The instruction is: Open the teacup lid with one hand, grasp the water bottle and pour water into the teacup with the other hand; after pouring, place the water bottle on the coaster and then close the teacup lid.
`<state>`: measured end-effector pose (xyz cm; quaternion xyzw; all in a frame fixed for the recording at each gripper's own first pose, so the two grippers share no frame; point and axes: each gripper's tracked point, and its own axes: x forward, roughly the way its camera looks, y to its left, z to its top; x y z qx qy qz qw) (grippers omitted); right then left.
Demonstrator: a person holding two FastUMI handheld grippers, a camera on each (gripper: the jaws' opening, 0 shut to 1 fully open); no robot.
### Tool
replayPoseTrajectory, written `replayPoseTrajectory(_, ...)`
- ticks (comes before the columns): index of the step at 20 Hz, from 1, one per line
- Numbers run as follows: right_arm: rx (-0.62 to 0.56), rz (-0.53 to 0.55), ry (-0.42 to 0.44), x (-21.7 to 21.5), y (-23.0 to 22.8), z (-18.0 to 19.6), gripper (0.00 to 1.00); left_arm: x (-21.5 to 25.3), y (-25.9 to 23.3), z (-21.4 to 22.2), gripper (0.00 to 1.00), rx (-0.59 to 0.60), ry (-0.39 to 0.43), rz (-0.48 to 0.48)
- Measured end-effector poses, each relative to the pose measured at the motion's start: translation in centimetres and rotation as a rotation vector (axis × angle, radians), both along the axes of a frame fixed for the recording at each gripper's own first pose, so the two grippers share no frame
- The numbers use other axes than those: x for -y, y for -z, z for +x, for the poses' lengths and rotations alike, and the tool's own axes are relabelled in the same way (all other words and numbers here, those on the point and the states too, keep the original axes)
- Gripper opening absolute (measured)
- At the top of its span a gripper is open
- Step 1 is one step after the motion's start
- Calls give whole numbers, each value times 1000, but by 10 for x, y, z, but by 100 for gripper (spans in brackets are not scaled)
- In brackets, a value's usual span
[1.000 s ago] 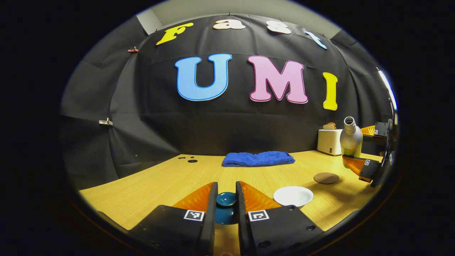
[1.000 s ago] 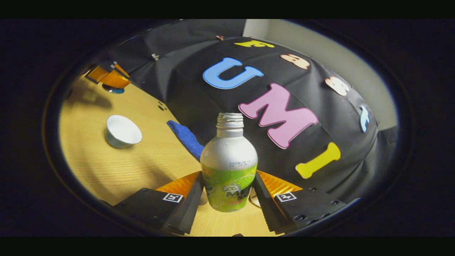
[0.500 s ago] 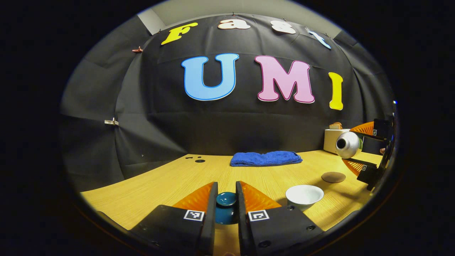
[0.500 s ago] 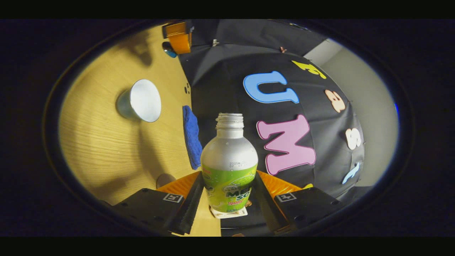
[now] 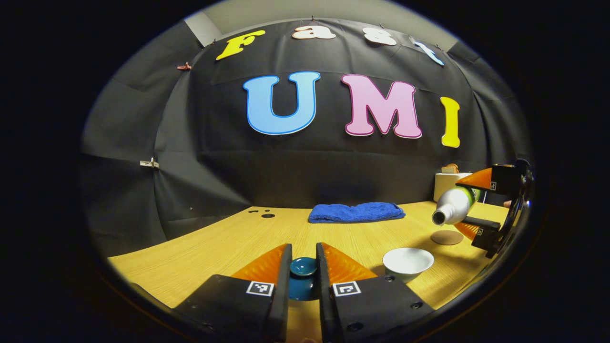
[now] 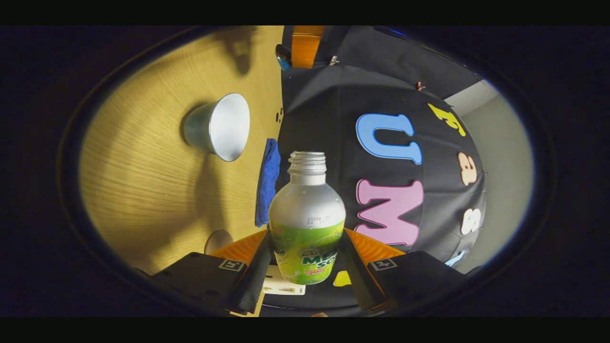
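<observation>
Left gripper view: the left gripper [image 5: 303, 274], bottom centre, is clamped on the teacup lid [image 5: 303, 267]; the teacup [image 5: 408, 263] stands lower right, below-left of the tilted water bottle [image 5: 452, 206].

Right gripper view: the right gripper [image 6: 305, 267] is clenched on the water bottle [image 6: 307, 216], neck pointing up-frame; the teacup [image 6: 219, 126] lies upper left.

The booth is dim, with warm light falling from above onto the wooden table [image 5: 228, 238], which is the brightest surface, while the cloth wall stays dark. Soft shadows lie beside the white teacup [image 6: 219, 126] and beneath the tilted water bottle [image 5: 452, 207] near the coaster [image 5: 446, 237]. Both views are sharp in the middle, but the fisheye lens bends the table edge and wall strongly and darkens the rim, and the bottle's pale shoulder [image 6: 307, 205] catches only mild glare.
</observation>
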<state>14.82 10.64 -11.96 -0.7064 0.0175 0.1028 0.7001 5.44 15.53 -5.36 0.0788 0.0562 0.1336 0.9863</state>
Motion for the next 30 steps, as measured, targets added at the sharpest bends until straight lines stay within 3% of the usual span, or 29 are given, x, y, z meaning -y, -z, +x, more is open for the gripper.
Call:
replayPoseTrajectory(11,-30,-116,-30,-9,15,0,79,-1,0,-1,31,0,0,0)
replayPoseTrajectory(12,-27,-128,-34,-9,15,-1,75,0,0,-1,31,-1,0,0)
replayPoseTrajectory(13,-20,-140,-37,-10,13,-3,79,0,0,-2,31,0,0,0)
replayPoseTrajectory(27,31,-263,-80,-18,1,1,79,-1,0,-1,31,-1,-1,0)
replayPoseTrajectory(28,35,-270,-82,-18,0,1,83,-1,0,-1,31,0,0,0)
replayPoseTrajectory(30,47,-286,-90,-19,-2,2,79,-1,-1,-1,31,0,-1,0)
